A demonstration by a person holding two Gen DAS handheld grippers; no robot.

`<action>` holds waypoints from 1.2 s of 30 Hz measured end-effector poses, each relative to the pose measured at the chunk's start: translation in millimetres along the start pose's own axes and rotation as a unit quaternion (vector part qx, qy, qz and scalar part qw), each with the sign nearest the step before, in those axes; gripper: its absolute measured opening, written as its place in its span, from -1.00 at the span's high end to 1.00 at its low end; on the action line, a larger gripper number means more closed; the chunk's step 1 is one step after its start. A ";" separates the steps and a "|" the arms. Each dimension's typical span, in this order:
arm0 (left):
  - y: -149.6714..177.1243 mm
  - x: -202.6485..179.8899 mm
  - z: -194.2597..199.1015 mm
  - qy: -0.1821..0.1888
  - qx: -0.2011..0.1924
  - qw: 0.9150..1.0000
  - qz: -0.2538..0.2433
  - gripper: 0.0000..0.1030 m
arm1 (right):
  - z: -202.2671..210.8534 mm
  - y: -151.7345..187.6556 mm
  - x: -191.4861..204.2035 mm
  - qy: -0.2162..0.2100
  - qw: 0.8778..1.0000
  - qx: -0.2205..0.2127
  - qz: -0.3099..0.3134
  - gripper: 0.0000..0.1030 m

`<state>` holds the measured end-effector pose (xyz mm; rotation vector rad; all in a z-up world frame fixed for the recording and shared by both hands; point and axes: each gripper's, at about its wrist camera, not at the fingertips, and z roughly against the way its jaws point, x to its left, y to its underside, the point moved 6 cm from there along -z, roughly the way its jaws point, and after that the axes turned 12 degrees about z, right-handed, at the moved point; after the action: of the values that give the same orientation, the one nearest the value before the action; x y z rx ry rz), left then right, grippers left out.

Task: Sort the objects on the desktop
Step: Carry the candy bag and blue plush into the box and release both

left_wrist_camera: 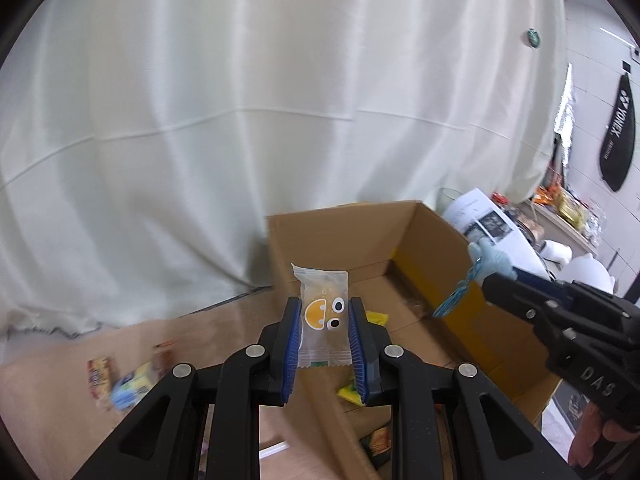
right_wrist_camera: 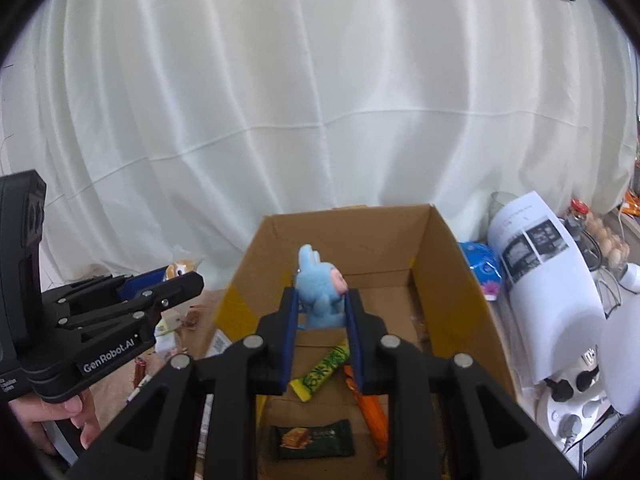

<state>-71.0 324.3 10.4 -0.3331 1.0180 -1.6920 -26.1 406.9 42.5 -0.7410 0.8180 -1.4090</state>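
My left gripper (left_wrist_camera: 324,320) is shut on a clear snack packet (left_wrist_camera: 322,312) printed with an orange face, held above the near left edge of an open cardboard box (left_wrist_camera: 340,236). My right gripper (right_wrist_camera: 322,312) is shut on a small blue plush bunny (right_wrist_camera: 320,296), hanging over the inside of the same box (right_wrist_camera: 348,232). In the left wrist view the right gripper (left_wrist_camera: 486,280) comes in from the right with the bunny (left_wrist_camera: 494,258) and its blue loop. In the right wrist view the left gripper (right_wrist_camera: 192,276) comes in from the left with its packet (right_wrist_camera: 180,268).
Inside the box lie a yellow-green wrapper (right_wrist_camera: 324,370), an orange wrapper (right_wrist_camera: 370,412) and a dark packet (right_wrist_camera: 312,438). More snack packets (left_wrist_camera: 120,380) lie on the brown table left of the box. A curled paper sheet (right_wrist_camera: 548,276), a power strip (right_wrist_camera: 576,388) and white curtain stand around.
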 end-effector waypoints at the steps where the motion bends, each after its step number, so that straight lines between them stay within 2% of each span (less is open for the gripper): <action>1: 0.7 -5.8 -3.4 0.005 0.002 1.000 -0.003 0.54 | 0.0 3.3 -4.5 0.003 1.000 0.003 -0.004 0.48; 5: 7.8 -20.0 -15.7 0.014 0.016 1.000 -0.014 0.54 | -4.4 14.4 -12.8 0.010 1.000 0.015 -0.015 0.47; 13: 24.5 -24.9 -35.8 0.017 0.041 0.999 -0.023 0.54 | -13.1 29.2 -23.2 0.015 0.999 0.031 -0.030 0.47; 25: 33.0 -29.2 -44.4 0.029 0.057 0.998 -0.025 0.52 | -12.1 36.8 -22.4 0.025 0.999 0.041 -0.022 0.44; 26: 33.1 -29.7 -44.6 0.031 0.058 0.998 -0.024 0.42 | -11.8 37.3 -22.5 0.028 0.999 0.041 -0.019 0.38; 28: 33.4 -29.8 -44.8 0.039 0.061 0.997 -0.018 -0.08 | -11.0 38.4 -23.4 0.031 0.998 0.042 -0.020 0.05; 29: 33.0 -28.4 -44.8 0.039 0.060 0.997 -0.012 -0.47 | -10.0 38.9 -25.1 0.036 0.998 0.042 -0.022 -0.06; 31: 30.7 -21.7 -44.0 0.028 0.051 0.998 -0.002 -0.62 | -8.1 39.6 -28.7 0.044 0.998 0.041 -0.025 -0.30; 32: 30.6 -19.5 -43.8 0.031 0.052 0.998 0.002 -0.65 | -7.7 40.1 -30.2 0.048 0.998 0.042 -0.025 -0.49; 33: 30.8 -16.5 -43.8 0.034 0.055 0.998 0.009 -0.68 | -7.9 40.6 -30.8 0.052 0.997 0.046 -0.023 -0.77; 34: 30.5 -12.8 -43.1 0.035 0.056 0.998 0.016 -0.70 | -8.3 40.8 -31.0 0.058 0.997 0.048 -0.020 -0.92; 35: 30.0 -9.1 -42.0 0.032 0.054 0.998 0.021 -0.79 | -8.1 40.8 -31.0 0.065 0.997 0.047 -0.017 -1.00; 36: 29.2 -4.6 -40.7 0.026 0.050 0.998 0.023 -0.85 | -7.5 40.2 -30.8 0.071 0.996 0.044 -0.015 -1.00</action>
<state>-77.3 345.5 -34.7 -0.1998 0.9685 -1.7097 -10.5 439.4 6.2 -0.5932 0.8501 -1.5288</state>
